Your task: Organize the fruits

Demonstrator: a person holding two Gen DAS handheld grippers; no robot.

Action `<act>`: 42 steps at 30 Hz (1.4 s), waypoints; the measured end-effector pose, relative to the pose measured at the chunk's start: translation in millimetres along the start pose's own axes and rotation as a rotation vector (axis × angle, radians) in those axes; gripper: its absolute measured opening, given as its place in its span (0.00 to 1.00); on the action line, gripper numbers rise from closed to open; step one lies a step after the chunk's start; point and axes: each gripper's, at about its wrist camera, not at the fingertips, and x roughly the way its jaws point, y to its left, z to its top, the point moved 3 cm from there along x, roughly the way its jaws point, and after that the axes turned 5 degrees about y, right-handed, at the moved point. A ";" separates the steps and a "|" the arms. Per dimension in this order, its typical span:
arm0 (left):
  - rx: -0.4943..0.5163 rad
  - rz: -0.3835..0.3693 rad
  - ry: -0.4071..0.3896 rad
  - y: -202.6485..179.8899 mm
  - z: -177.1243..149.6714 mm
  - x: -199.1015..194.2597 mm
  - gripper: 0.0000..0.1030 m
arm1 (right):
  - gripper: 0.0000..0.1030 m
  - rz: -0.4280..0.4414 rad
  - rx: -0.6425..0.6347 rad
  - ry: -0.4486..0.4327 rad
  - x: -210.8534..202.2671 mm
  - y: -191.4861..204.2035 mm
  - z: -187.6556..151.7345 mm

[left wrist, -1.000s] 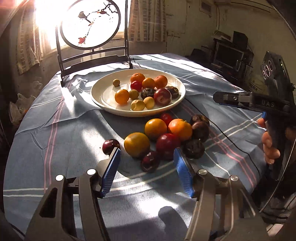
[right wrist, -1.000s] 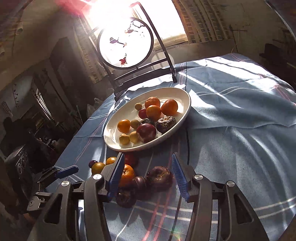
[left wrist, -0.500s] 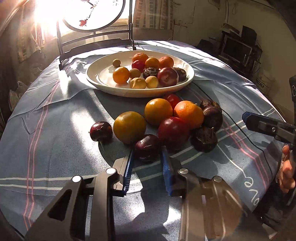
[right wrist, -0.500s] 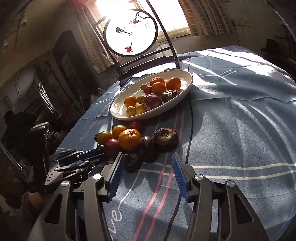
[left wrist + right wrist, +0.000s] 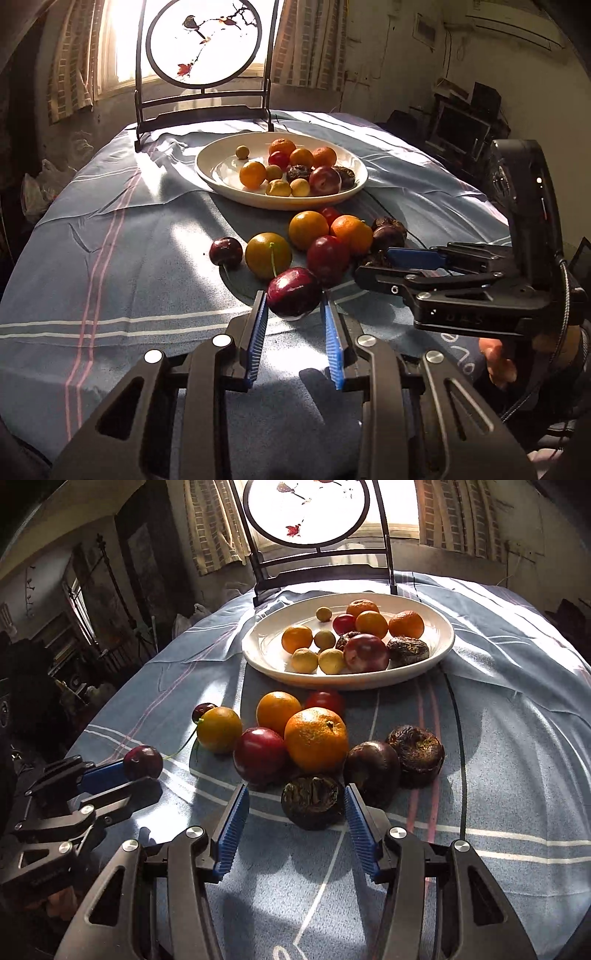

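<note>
My left gripper (image 5: 293, 300) is shut on a dark red plum (image 5: 293, 291), held just above the blue cloth; in the right wrist view that plum (image 5: 143, 762) sits at the left gripper's (image 5: 140, 774) tips. Behind it lies a pile of oranges (image 5: 308, 229), red plums (image 5: 328, 255) and dark wrinkled fruits (image 5: 415, 755). My right gripper (image 5: 294, 794) stands open around one dark wrinkled fruit (image 5: 313, 802) at the pile's near edge, with a gap at the left pad. A white plate (image 5: 221, 162) farther back holds several fruits.
A chair with a round painted panel (image 5: 203, 107) stands at the table's far side. A black cable (image 5: 458, 738) runs over the cloth right of the pile. A lone plum (image 5: 226, 252) lies left of it. A hand (image 5: 498, 365) holds the right gripper (image 5: 376, 264).
The left jaws closed on the dark red plum and lifted it off the cloth. The right gripper came forward and down to the pile, and now straddles a dark wrinkled fruit.
</note>
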 end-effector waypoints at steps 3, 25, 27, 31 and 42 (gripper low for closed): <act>-0.007 -0.001 -0.002 2.3 -1.6 -1.4 0.27 | 0.44 -0.052 -0.018 0.053 13.4 3.5 0.2; -0.005 0.007 -0.087 12.6 61.6 10.5 0.27 | 0.37 0.068 0.029 -0.185 -59.3 -40.7 77.5; -0.007 0.007 -0.089 15.7 78.1 22.3 0.27 | 0.37 0.082 0.028 -0.170 -45.4 -40.2 98.3; -0.014 0.005 -0.060 21.6 108.5 55.5 0.27 | 0.37 0.036 0.018 -0.136 -8.3 -35.3 132.7; -0.035 0.065 -0.064 39.1 110.4 56.8 0.58 | 0.51 -0.045 -0.007 -0.172 -2.1 -35.2 143.7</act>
